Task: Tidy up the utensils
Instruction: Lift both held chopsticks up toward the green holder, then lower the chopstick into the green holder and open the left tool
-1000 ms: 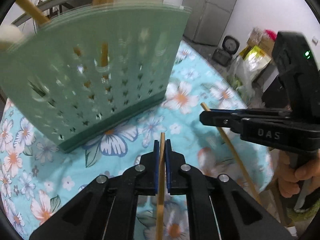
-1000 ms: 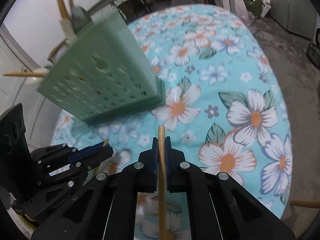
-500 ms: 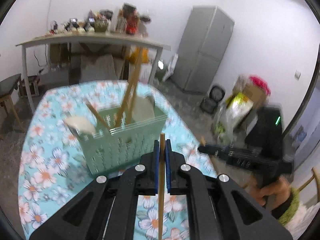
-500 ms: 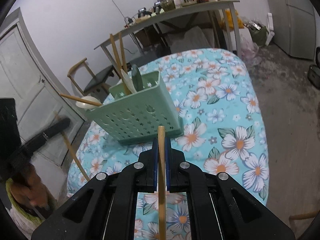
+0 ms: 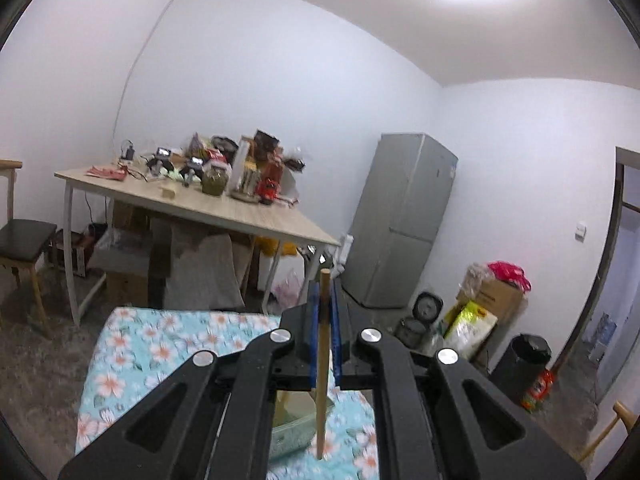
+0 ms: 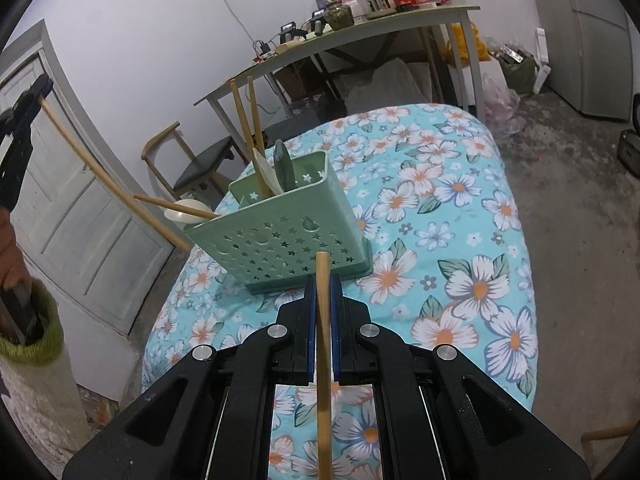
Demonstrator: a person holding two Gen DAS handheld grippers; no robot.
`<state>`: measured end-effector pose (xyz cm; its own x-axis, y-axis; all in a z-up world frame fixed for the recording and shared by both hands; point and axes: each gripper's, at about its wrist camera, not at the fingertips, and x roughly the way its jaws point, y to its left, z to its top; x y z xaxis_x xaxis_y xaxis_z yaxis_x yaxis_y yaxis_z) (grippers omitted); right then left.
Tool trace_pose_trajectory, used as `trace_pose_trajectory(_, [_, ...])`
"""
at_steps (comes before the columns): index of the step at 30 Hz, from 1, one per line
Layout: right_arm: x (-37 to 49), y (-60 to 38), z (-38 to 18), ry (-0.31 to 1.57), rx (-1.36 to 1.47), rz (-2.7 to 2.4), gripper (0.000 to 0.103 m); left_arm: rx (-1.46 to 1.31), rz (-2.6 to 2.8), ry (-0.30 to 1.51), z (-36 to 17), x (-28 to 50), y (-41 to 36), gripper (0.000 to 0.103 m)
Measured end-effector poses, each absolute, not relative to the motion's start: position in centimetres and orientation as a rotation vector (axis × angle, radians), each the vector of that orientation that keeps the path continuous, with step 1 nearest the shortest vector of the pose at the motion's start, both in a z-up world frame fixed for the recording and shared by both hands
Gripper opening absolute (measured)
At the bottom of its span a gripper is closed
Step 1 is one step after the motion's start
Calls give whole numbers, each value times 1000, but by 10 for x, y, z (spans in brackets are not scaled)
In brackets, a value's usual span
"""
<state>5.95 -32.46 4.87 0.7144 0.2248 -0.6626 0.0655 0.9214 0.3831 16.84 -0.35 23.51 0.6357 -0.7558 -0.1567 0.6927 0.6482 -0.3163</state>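
Two chopsticks were in hand, one per tool. My right gripper (image 6: 323, 300) was clamped tight on its chopstick (image 6: 323, 344), with the green utensil basket (image 6: 280, 236) just ahead and below on the floral tablecloth (image 6: 460, 240), so that hand looked nearer. My left gripper (image 5: 325, 312) pinched the other chopstick (image 5: 323, 360) upright, aimed at the far room; the basket showed only under its jaws. Each stick had to go in end-first from above, I judged.

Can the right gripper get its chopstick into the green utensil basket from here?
Probably yes: the right gripper, shut on its chopstick, faces the basket with nothing between, and the near compartment looks open on top.
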Motion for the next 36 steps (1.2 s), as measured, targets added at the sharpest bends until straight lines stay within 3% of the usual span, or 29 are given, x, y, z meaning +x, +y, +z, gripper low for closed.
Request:
trace_pose_trajectory(10, [63, -329, 44, 785, 410, 91, 5, -283, -724, 290, 227, 218, -15, 5])
trace_pose_trajectory(29, [64, -332, 42, 788, 416, 97, 5, -76, -599, 331, 147, 233, -61, 5])
trace_pose_trajectory(36, [64, -326, 57, 756, 394, 111, 5, -77, -591, 309, 153, 217, -50, 28])
